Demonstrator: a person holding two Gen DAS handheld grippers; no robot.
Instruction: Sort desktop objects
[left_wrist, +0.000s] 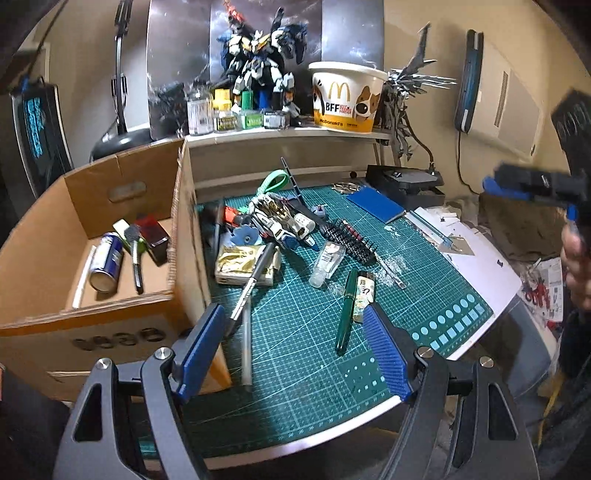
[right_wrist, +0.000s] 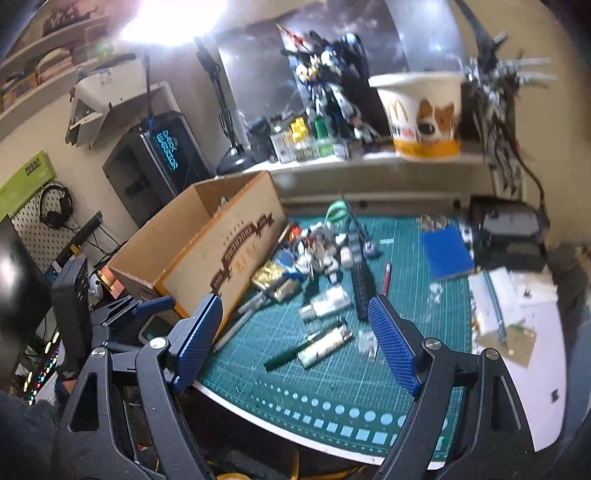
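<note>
Both my tongs, left and right, hang spread and empty over the worktop's green mat; pen, lighter and brush lie beside the cardboard box.

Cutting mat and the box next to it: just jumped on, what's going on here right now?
A person holds both grippers over the green cutting mat, sorting desk clutter into the cardboard box beside it. The left gripper and right gripper are both open and empty. A spray can and a few small items already lie in the box. The green pen, lighter, hairbrush and small clear bottle remain on the mat.
</note>
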